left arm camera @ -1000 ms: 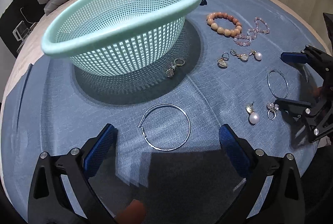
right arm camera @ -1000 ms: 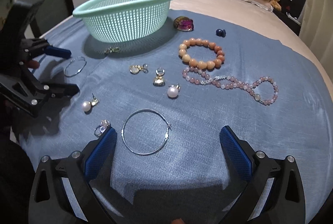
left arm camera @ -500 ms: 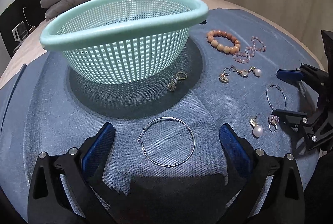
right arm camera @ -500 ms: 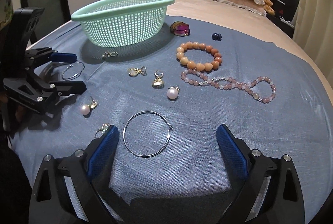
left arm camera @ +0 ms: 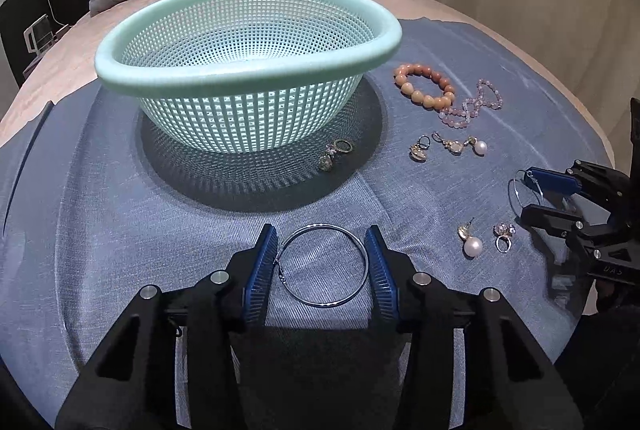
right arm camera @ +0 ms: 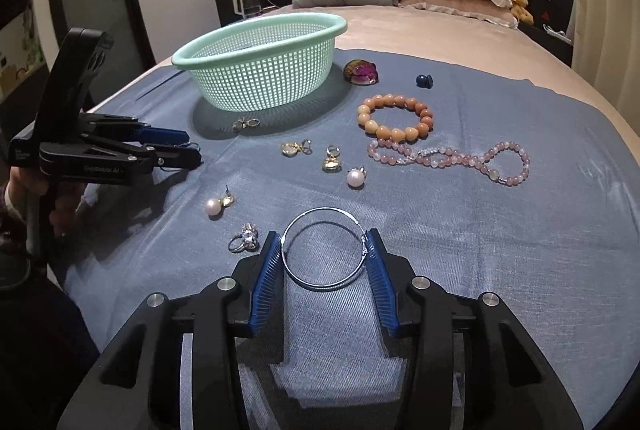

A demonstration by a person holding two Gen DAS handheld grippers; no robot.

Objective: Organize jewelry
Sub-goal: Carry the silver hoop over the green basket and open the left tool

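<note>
Blue ribbed pads of the left gripper (left arm camera: 323, 264) clasp one thin silver hoop earring (left arm camera: 323, 264) lying on the blue cloth (left arm camera: 120, 214) before the mint-green mesh basket (left arm camera: 248, 70); the right gripper (right arm camera: 323, 262) likewise pinches the second silver hoop (right arm camera: 325, 248).

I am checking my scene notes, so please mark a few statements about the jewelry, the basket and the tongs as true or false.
1. The orange bead bracelet is inside the mint basket. False: it lies on the blue cloth beside the basket.
2. The left tongs hold a silver hoop earring between their pads. True.
3. The right tongs hold a pearl earring. False: they hold a second hoop earring.
4. A stone-set ring lies beside the right tongs. True.
</note>
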